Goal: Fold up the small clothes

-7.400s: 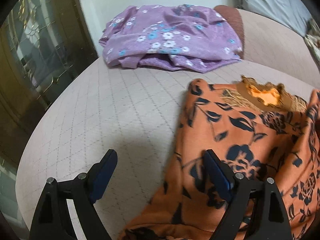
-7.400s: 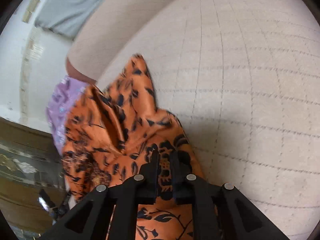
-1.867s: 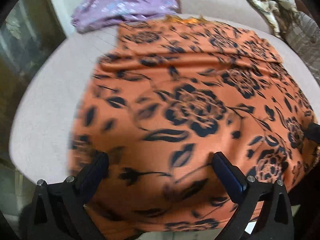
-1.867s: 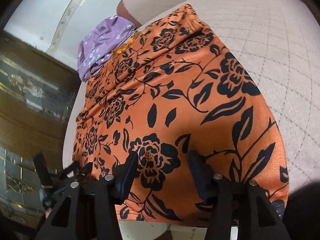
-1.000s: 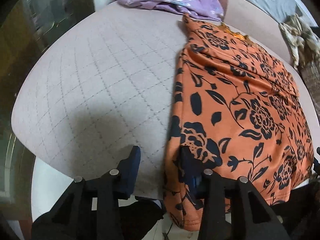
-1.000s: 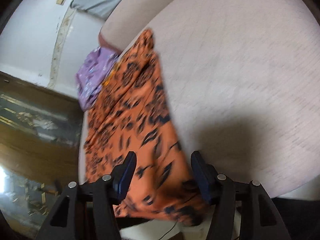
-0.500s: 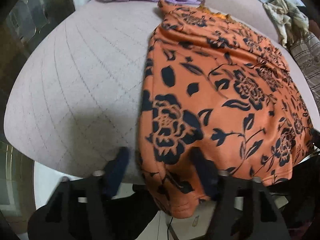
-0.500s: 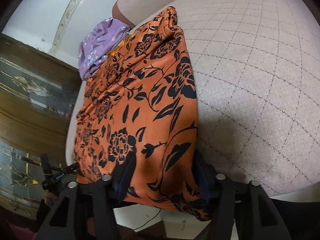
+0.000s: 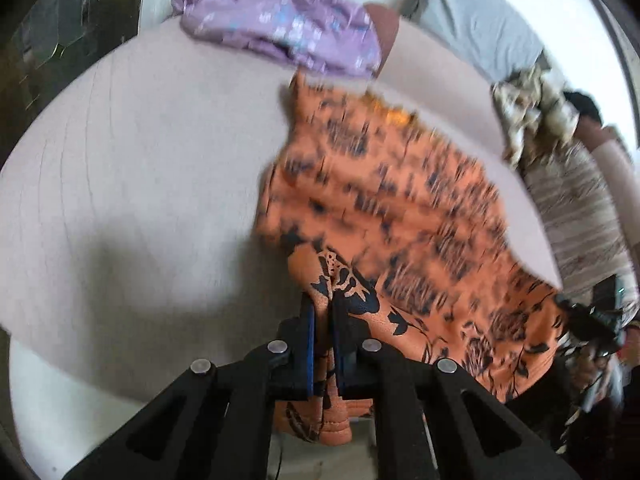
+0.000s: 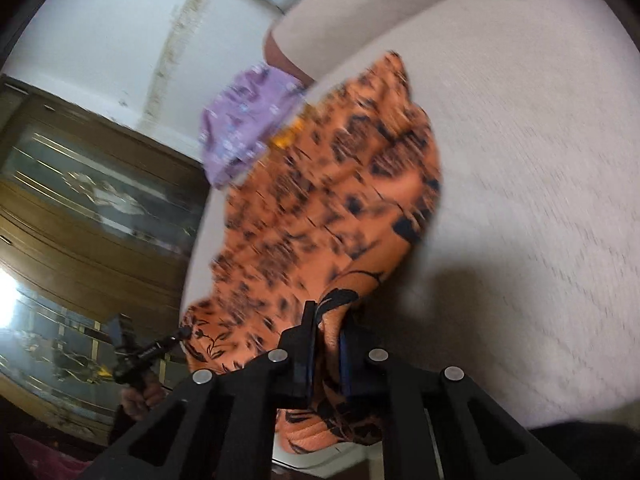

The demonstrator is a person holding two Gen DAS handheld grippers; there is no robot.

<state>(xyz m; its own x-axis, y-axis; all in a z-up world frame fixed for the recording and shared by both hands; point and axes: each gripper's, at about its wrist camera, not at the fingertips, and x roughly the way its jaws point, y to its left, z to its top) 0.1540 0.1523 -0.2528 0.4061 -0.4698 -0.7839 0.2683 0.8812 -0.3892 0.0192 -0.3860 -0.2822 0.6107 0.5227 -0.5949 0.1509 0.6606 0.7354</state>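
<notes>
An orange garment with black flowers point(image 9: 384, 208) lies spread on the pale quilted bed point(image 9: 132, 184), its near hem hanging over the front edge. My left gripper point(image 9: 322, 316) is shut on the hem's left corner, cloth bunched between its blue pads. In the right wrist view the same orange garment point(image 10: 328, 208) runs away from me, and my right gripper point(image 10: 328, 328) is shut on its other near corner. Both corners are lifted off the bed. The left gripper point(image 10: 136, 350) shows at the lower left of the right wrist view.
A folded purple floral garment point(image 9: 276, 28) lies at the far end of the bed by the wall. A crumpled beige cloth point(image 9: 532, 108) and a striped cover point(image 9: 588, 216) sit to the right. A dark wooden cabinet with glass doors point(image 10: 88, 220) stands left of the bed.
Both grippers have shut on the near hem corners, which before lay between open jaws. Both have risen, lifting the hem off the bed edge.
</notes>
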